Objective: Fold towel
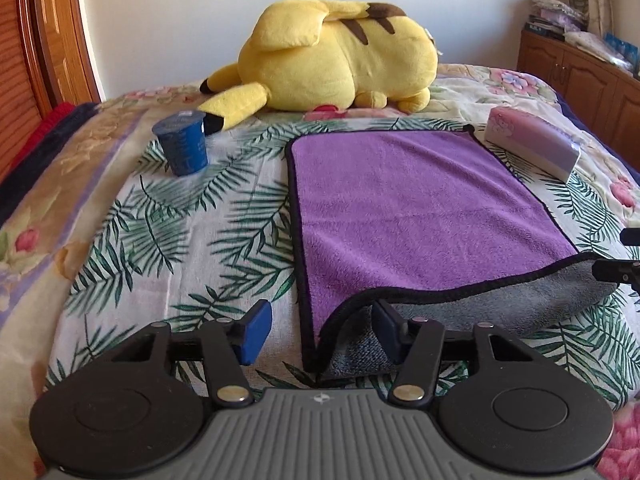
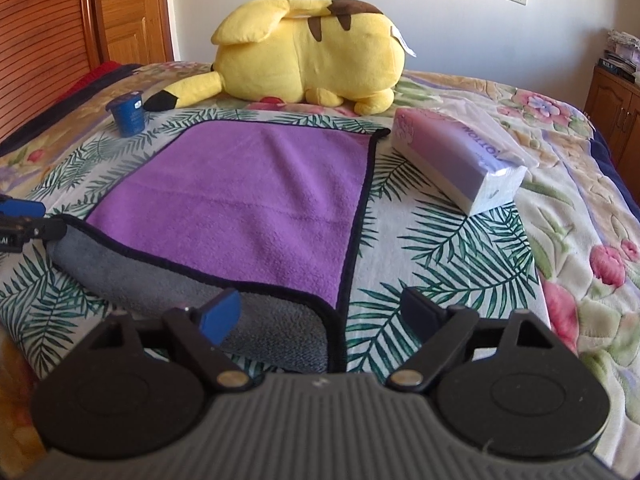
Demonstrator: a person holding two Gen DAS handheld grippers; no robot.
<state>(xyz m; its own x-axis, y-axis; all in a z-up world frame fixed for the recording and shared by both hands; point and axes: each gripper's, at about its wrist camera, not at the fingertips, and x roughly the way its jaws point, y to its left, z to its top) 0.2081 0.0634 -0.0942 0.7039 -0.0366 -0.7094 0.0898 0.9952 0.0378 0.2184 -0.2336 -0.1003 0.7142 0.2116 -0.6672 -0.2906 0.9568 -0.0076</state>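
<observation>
So we've got the towel point(image 1: 420, 208) lying purple-side up on the bed point(image 1: 168, 216), near edge rolled back showing grey. Both our grippers sit wide open at the near corners, left gripper point(image 1: 322, 330) and right gripper point(image 2: 324, 312), gripping nothing. Plush point(image 1: 340, 60), cup point(image 1: 184, 146) and tissue pack point(image 2: 456, 164) sit around it.

- Bed point(image 1: 120, 240): covered with a floral quilt and, over it, a palm-leaf print sheet.
- Purple towel point(image 1: 420, 208): lies flat on the leaf sheet, near edge turned over, grey underside showing.
- Blue cup point(image 1: 184, 144): upright, left of the towel.
- Tissue pack point(image 2: 452, 160): right of the towel, beside its far corner.
- Yellow Pikachu plush point(image 1: 336, 56): lying beyond the towel.
</observation>
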